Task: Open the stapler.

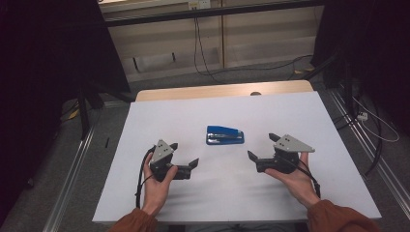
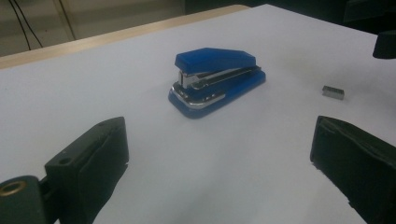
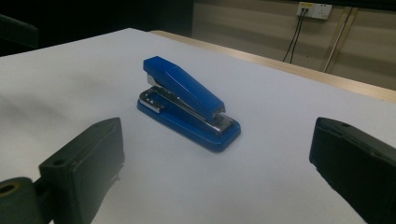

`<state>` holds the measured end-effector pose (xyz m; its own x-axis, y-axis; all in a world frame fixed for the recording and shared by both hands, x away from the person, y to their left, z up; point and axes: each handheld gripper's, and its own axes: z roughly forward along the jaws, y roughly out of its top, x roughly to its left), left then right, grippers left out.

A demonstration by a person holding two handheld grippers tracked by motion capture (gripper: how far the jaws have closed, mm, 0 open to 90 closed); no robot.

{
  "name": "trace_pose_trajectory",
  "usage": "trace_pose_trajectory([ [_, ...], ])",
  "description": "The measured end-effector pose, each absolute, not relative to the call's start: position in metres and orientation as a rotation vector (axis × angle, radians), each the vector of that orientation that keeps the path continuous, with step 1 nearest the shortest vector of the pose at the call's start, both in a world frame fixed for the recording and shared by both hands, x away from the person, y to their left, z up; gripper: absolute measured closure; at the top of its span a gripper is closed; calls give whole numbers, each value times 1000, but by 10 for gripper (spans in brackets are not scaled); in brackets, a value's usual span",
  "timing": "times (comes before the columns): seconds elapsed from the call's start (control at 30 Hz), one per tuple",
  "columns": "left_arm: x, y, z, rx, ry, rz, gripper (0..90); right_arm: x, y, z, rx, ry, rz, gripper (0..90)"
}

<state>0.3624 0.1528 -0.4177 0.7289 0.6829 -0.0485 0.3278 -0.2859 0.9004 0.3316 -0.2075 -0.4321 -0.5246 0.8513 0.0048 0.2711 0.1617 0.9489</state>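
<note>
A blue stapler (image 1: 225, 135) lies flat on the white table top (image 1: 217, 193), near its middle. My left gripper (image 1: 184, 153) rests on the table to the stapler's near left, open and holding nothing. My right gripper (image 1: 261, 146) is to the near right, also open and holding nothing. In the left gripper view the stapler (image 2: 217, 77) sits ahead of the wide-apart jaws of the left gripper (image 2: 219, 140), and a small strip of staples (image 2: 333, 92) lies to its right. In the right gripper view the stapler (image 3: 187, 102) sits ahead of the open right gripper (image 3: 215, 144).
A wooden table edge (image 1: 222, 90) runs along the back of the white top. Beyond it are a wall, hanging cables (image 1: 198, 43) and a metal floor rail (image 1: 72, 169) on the left. Dark curtains stand at both sides.
</note>
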Motion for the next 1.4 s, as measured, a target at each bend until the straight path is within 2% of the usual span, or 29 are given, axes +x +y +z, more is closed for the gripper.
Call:
trace_pose_trajectory([
  [0.17,373,141,-417,1906,746,430,45,338,-200,-432,1052,1898,1383,31],
  [0.43,386,122,-416,1913,713,459,44,346,-191,-433,1030,1916,1418,123],
  [1.13,443,94,-422,1953,759,485,63,379,-166,-429,971,1947,1429,202],
  [1.27,451,93,-428,1932,766,469,63,383,-160,-434,970,1979,1409,254],
  [1.4,450,94,-431,1990,759,450,58,383,-156,-438,944,1989,1396,373],
])
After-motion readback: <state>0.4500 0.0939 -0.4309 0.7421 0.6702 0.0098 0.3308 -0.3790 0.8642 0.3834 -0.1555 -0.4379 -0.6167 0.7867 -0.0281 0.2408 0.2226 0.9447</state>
